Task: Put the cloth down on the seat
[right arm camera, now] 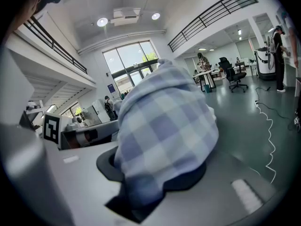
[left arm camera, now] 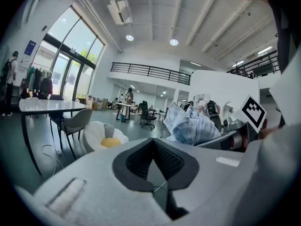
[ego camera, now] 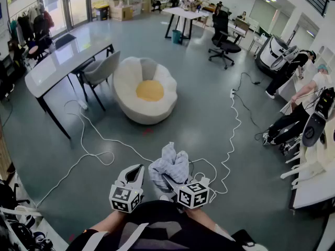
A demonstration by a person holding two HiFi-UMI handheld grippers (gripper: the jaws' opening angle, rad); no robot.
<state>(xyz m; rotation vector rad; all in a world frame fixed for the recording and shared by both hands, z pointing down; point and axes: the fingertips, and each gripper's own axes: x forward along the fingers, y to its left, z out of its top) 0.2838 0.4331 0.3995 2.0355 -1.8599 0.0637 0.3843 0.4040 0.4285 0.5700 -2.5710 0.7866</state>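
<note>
The cloth (ego camera: 168, 166) is soft, pale blue-and-white check, bunched into a rumpled lump. The right gripper (ego camera: 172, 183) pinches it, and folds spill over its dark pads. The left gripper (ego camera: 137, 172), just beside it, is of white plastic. Its ribbed black pads are pressed together at the tips with nothing between them.

The seat (ego camera: 144, 88) stands well apart from the cloth, on the glossy grey floor (ego camera: 209, 119). It is a low, puffy white cushion with a scalloped petal rim around a round yellow centre.

Thin white cables (ego camera: 94, 135) snake over the floor between grippers and seat. A grey chair (ego camera: 99, 72) and a glossy table (ego camera: 63, 61) are near the seat's left edge, and the floor to its right lies open.
</note>
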